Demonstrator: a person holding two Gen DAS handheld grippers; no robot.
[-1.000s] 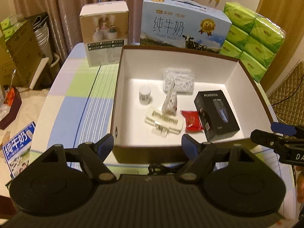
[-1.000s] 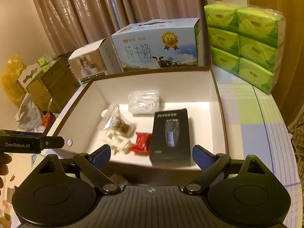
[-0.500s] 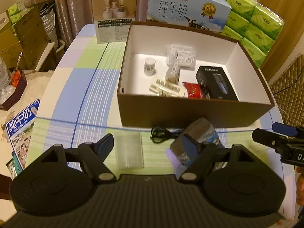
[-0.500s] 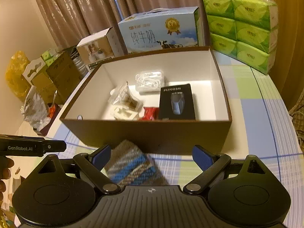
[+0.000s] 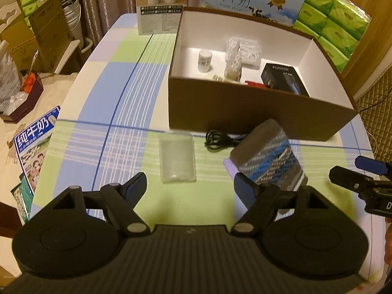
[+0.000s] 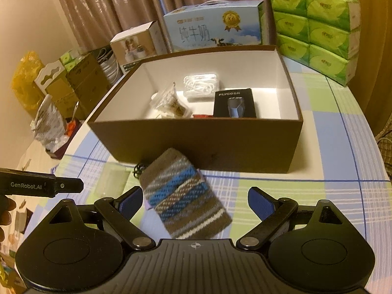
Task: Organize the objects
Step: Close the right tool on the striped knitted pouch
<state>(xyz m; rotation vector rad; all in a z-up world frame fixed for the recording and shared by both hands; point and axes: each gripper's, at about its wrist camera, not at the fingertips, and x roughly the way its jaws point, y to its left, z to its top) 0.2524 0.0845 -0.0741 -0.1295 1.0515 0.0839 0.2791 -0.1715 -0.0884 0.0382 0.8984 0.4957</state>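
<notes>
Through the left wrist view we see our left gripper (image 5: 190,188) spread wide, empty, over the worktop (image 5: 117,112); a clear case (image 5: 177,157), cable (image 5: 218,139) and pouch (image 5: 268,152) lie before the box (image 5: 257,112). The right wrist view shows the right gripper (image 6: 195,201) likewise open above the pouch (image 6: 182,197), the case perhaps a blur.

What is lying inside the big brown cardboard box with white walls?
Inside the brown cardboard box: a black shaver box, a clear case, a clear bag, a red packet, a white jar. Its front wall hides the near floor.
</notes>
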